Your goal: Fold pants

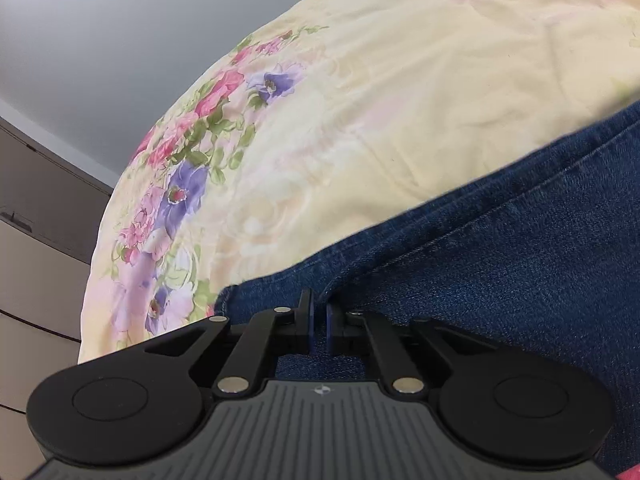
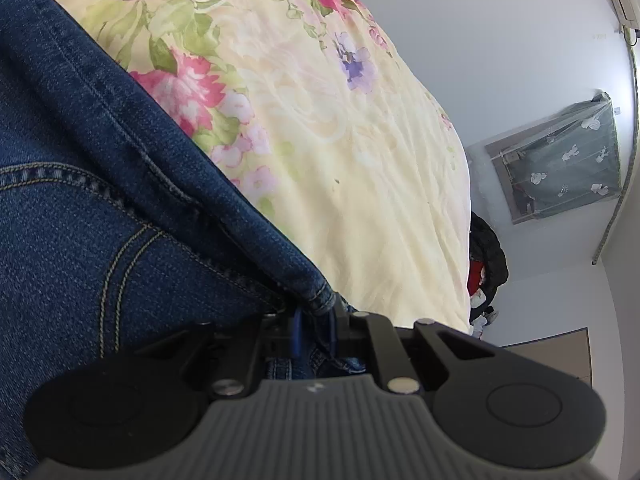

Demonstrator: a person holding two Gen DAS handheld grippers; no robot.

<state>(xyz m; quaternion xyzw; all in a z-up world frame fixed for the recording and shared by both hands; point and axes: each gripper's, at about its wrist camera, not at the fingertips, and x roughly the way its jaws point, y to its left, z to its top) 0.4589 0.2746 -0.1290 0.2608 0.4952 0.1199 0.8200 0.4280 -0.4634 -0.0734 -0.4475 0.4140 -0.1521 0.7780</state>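
The bed [image 1: 400,100] is the biggest thing before me, covered in a pale yellow quilted spread that is soft and lightly wrinkled, with a border of pink, red and purple flowers and green leaves running along its edge. On that bed lie the pants [image 1: 500,240], dark blue denim with a fine grainy weave, thick double-stitched seams and a curved line of tan thread that I take for a pocket edge. I judge the folding to be at an early or middle stage: the denim lies fairly flat against the bed with its long edge straight, but neither view shows the whole garment, so I cannot tell how many folds are already made or how many remain. My left hand-held gripper [image 1: 319,320] is pressed nearly together, its blue pads down at the pants close to the corner where the denim meets the bed's flowered border; whether cloth sits between the pads I cannot tell. My right hand-held gripper [image 2: 316,320] is pinching the pants at a bunched, hemmed corner, the thick rolled seam gathered between its pads, right at the bed's yellow surface.
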